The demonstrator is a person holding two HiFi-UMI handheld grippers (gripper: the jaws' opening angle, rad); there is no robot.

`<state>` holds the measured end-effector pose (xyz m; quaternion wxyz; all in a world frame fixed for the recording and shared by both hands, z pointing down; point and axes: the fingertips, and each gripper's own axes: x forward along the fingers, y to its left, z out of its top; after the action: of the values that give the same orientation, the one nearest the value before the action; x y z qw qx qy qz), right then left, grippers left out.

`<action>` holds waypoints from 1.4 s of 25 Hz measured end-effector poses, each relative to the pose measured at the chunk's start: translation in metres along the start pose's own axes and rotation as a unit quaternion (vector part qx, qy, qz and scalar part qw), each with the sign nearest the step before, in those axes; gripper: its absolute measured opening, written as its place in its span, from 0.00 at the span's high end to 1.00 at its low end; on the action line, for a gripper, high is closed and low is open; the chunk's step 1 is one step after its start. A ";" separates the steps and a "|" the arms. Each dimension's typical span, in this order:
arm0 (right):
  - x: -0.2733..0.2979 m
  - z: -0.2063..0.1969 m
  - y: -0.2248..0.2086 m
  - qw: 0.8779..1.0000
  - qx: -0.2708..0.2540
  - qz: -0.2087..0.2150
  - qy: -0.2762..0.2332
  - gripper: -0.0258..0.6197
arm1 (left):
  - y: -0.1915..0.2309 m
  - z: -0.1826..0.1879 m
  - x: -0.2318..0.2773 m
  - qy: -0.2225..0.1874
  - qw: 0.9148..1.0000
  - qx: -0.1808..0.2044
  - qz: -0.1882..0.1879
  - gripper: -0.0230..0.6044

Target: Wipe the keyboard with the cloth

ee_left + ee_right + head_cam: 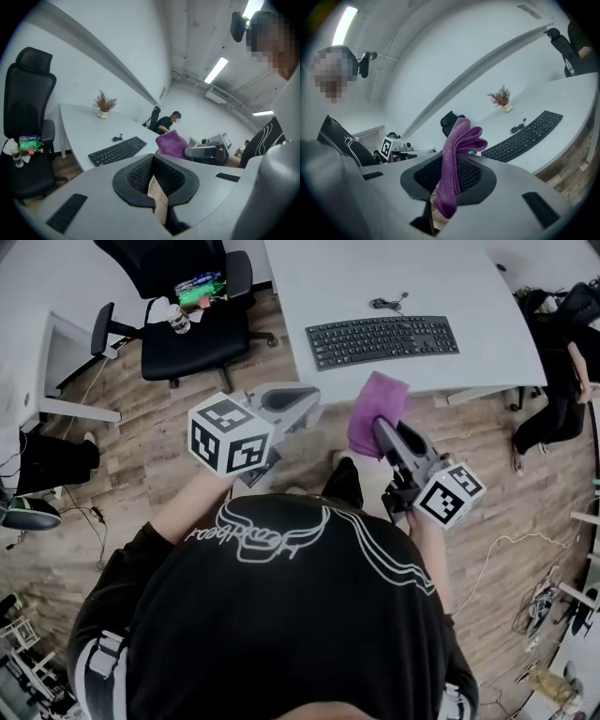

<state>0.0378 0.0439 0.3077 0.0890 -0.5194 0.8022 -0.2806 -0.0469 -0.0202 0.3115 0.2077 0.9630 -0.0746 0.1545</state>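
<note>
A black keyboard (382, 339) lies on the white desk (375, 273), a little back from its near edge. My right gripper (383, 430) is shut on a purple cloth (377, 404), held in the air over the wood floor just short of that edge. In the right gripper view the cloth (457, 154) stands up folded between the jaws, with the keyboard (524, 136) beyond to the right. My left gripper (302, 401) hovers to the left at a similar height, shut on nothing. The left gripper view shows the keyboard (117, 150) and the cloth (172, 143) ahead.
A black office chair (192, 334) with bottles (199, 287) on its seat stands left of the desk. A coiled cable (386, 304) lies behind the keyboard. A small potted plant (104, 104) sits at the desk's far end. A person (562, 362) sits at the right.
</note>
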 end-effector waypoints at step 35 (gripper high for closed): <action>0.154 0.061 -0.122 0.969 0.002 0.179 0.171 0.87 | 0.137 0.019 0.064 -0.052 0.967 -0.145 0.204 0.96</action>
<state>0.0912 -0.1511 0.3464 0.0009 -0.3113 0.8850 -0.3462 -0.0100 -0.1572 0.3676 0.3052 0.8938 -0.3013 0.1311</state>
